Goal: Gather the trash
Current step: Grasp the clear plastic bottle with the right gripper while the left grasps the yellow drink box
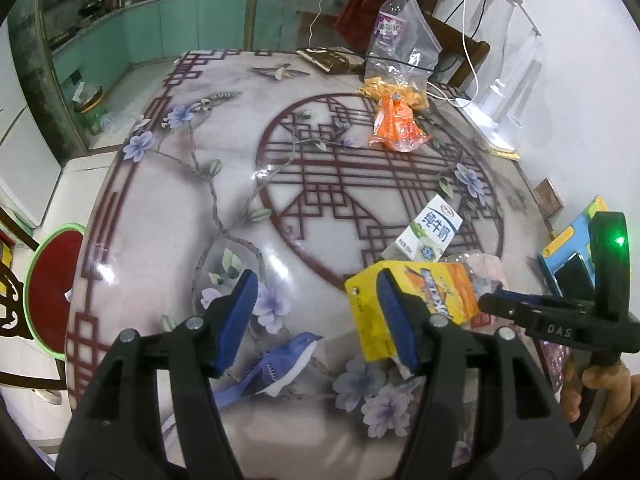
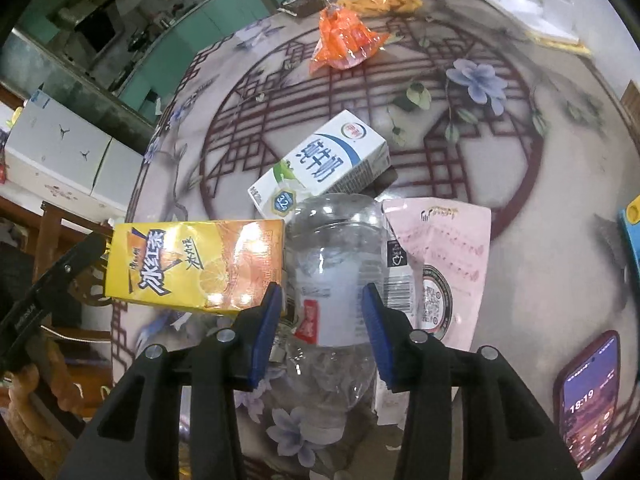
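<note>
A yellow iced-tea carton [image 1: 416,300] [image 2: 196,264] lies on the patterned table [image 1: 208,128]. My left gripper [image 1: 320,320] is open, its right finger against the carton's left end. A clear plastic bottle [image 2: 336,272] lies between the pads of my right gripper [image 2: 322,328], which closes around its label. A white milk carton [image 1: 430,236] [image 2: 320,168] and a pink pouch [image 2: 444,264] lie beside the bottle. An orange wrapper [image 1: 396,126] [image 2: 344,40] lies farther back.
A clear bag with yellow snacks [image 1: 396,64] and a water bottle [image 1: 390,20] stand at the far edge with cables and a white lamp base [image 1: 492,128]. A phone [image 2: 588,400] lies at the right. A red stool [image 1: 52,288] stands left of the table.
</note>
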Demonstrator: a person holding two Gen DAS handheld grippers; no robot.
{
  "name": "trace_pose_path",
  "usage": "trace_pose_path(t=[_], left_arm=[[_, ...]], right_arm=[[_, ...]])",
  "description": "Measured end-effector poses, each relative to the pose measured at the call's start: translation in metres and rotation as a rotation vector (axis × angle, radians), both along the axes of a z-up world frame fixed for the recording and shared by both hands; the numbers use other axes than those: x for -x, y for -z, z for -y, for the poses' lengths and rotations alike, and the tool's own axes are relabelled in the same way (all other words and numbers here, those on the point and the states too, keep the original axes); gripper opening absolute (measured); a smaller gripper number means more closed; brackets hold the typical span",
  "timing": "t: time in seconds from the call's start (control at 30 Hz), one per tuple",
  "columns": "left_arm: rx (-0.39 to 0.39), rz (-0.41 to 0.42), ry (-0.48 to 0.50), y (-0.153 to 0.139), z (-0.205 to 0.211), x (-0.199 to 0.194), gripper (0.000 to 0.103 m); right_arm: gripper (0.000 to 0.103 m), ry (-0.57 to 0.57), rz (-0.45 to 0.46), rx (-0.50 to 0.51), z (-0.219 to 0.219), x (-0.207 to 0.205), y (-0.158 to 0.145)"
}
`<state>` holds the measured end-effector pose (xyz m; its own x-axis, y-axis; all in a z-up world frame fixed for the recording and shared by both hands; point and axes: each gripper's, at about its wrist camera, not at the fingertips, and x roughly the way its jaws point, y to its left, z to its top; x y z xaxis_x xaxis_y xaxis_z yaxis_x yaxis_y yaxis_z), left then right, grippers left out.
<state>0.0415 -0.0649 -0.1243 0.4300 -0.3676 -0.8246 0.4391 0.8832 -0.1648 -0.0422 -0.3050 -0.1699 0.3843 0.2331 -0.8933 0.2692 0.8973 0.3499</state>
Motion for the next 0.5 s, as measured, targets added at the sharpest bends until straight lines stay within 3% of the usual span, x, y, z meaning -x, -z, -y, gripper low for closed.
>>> trace_pose_path(t=[0.3, 0.4, 0.5], left_arm=[[-0.029, 0.011, -0.025, -0.002, 0.002, -0.007, 0.059], [-0.034, 0.011, -0.036, -0.003, 0.002, -0.011, 0.059], [-0.036, 0.008, -0.028, -0.002, 0.005, -0.014, 0.059]], right_arm=[[0.047, -0.021, -0.004, -0.045, 0.005, 0.007, -0.004], [0.054, -0.05, 0.002, -0.016, 0.001, 0.011, -0.01], [0.054, -0.069, -0.019, -0.02, -0.004, 0.01, -0.002]])
